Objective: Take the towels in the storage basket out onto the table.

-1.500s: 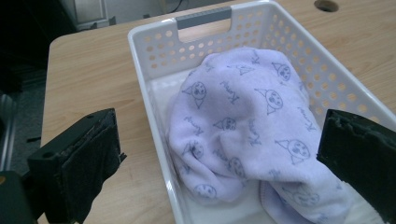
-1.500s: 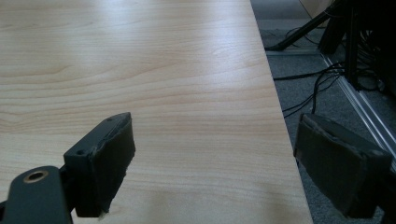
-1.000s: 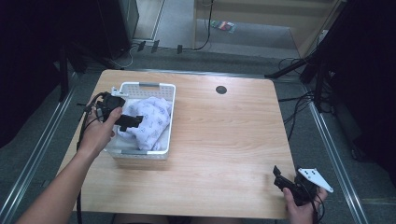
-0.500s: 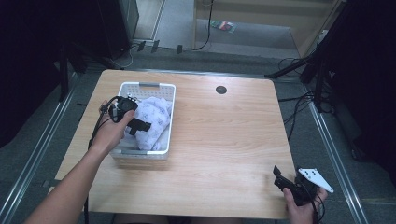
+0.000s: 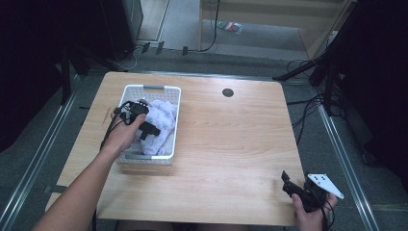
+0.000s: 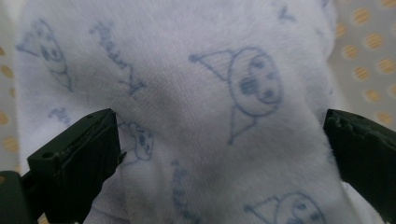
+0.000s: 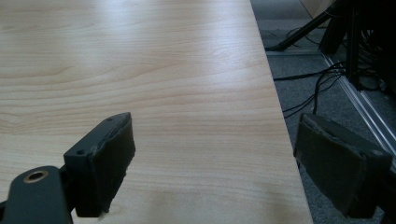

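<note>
Table mid-frame; white basket upper-left w/ printed cloth inside, left gripper jaws wide apart, pressed vs cloth, nothing clamped; right gripper lower-right, jaws wide, empty, over table edge.

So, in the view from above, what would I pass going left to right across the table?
White basket holding a printed cloth, with the left gripper over it → round table hole → right gripper.
</note>
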### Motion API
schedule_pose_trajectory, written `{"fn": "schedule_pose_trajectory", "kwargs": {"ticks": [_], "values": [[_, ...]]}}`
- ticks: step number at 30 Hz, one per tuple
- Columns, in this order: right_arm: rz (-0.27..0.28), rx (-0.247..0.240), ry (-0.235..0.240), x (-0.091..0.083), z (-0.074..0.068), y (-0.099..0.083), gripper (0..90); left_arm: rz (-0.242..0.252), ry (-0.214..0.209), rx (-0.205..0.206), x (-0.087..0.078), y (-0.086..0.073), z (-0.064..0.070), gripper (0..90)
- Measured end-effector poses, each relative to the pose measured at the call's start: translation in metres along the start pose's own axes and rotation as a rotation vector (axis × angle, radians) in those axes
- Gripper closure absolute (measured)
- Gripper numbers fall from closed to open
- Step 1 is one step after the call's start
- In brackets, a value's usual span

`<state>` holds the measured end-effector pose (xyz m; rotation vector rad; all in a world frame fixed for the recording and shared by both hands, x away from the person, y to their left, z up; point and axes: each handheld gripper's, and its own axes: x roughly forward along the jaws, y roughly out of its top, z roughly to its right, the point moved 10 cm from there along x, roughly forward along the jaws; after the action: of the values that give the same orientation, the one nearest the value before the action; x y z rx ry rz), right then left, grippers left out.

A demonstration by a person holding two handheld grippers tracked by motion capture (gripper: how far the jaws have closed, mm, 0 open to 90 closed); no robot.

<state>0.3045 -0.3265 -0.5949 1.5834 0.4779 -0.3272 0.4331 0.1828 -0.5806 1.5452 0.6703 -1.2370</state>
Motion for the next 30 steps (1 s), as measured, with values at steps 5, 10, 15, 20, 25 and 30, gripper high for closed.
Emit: {"fn": "schedule_pose_trajectory", "kwargs": {"ticks": [5,10,15,20,25,30], "values": [[0.001,0.0,0.001,0.0,0.0,0.0,12.7,-0.072,0.022,-0.011,0.017,-0.009,-0.006,0.0],[0.001,-0.002,0.001,0.0,0.0,0.0,12.7,-0.084,0.039,0.009,0.025,-0.012,-0.004,0.0],[0.002,-0.002,0.002,0.0,0.0,0.0,12.7,-0.085,0.02,-0.015,0.028,-0.013,-0.005,0.1],[-0.002,-0.003,0.0,0.0,-0.001,0.0,12.7,-0.089,0.038,-0.021,0.026,-0.012,-0.005,9.5],[-0.005,-0.006,-0.002,0.0,0.0,0.0,12.8,-0.079,0.04,-0.037,0.019,-0.011,-0.004,36.2],[-0.005,-0.005,0.001,0.0,-0.001,0.0,12.8,-0.07,0.029,-0.058,0.016,-0.01,-0.004,53.6]]}}
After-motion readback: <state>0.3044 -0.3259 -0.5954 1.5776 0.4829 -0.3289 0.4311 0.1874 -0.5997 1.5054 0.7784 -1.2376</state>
